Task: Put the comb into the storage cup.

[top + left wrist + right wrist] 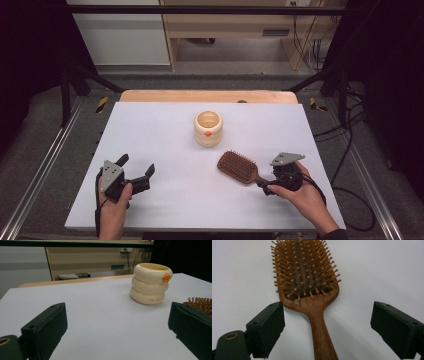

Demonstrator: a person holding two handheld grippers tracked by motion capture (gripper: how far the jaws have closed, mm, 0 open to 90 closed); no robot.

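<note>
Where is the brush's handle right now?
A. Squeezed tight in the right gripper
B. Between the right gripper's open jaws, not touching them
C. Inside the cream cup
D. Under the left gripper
B: in the right gripper view the wooden hairbrush lies bristles-up on the white table, its handle running between the right gripper, whose jaws stand wide apart with gaps on both sides.

A wooden hairbrush lies bristles up near the white table's right edge, toward the near side. A cream ringed cup with an orange mark stands upright mid-table, nearer the far edge.
</note>
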